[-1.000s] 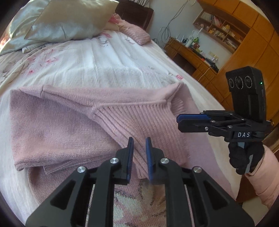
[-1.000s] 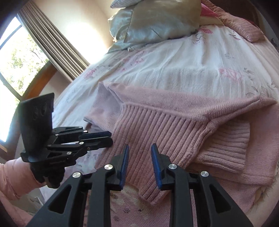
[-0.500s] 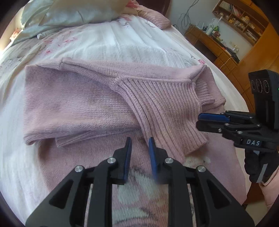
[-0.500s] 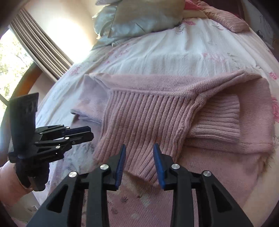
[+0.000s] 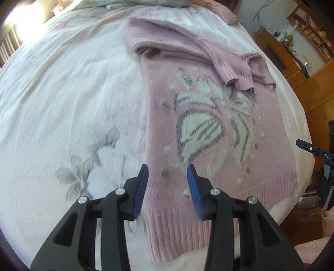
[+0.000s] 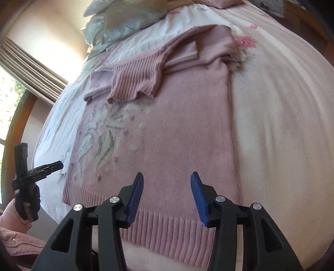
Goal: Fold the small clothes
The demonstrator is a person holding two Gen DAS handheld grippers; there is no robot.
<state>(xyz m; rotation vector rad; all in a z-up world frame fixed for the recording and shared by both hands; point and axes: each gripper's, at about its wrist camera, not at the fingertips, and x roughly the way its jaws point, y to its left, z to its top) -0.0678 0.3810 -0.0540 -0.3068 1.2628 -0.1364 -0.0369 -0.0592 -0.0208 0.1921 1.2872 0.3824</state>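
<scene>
Leftmost, the left tool point(image 5: 167, 177) hangs with its 2 blue-padded fingers point(image 5: 142, 183) spread apart and empty, above the near left corner of the pink sweater point(image 5: 208, 146), close to the ribbed hem point(image 5: 183, 225). One finger sits over the white floral bedspread point(image 5: 62, 104), the other over the knit. Seen from the right wrist camera, this same tool point(image 6: 52, 166) shows small at the left edge, held by a dark-gloved hand point(image 6: 28, 200) with a pink sleeve point(image 6: 12, 216) beside the bed's edge.

Across the middle, the sweater lies flat on the bed, hem toward the cameras, with a white and grey leaf pattern point(image 5: 208, 125) knitted on its body. Both sleeves are folded in across the far part; the ribbed cuff point(image 6: 135, 81) of 1 lies on top, just above the pattern. Pale cushions point(image 6: 125, 18) rest at the head of the bed.

Rightward, the right tool point(image 6: 167, 193) also gapes wide, holding nothing, poised over the hem near the sweater's right edge. From the left wrist camera only its tip point(image 5: 313, 150) shows at the frame's right border. Wooden shelving point(image 5: 302, 37) stands beyond the bed.
</scene>
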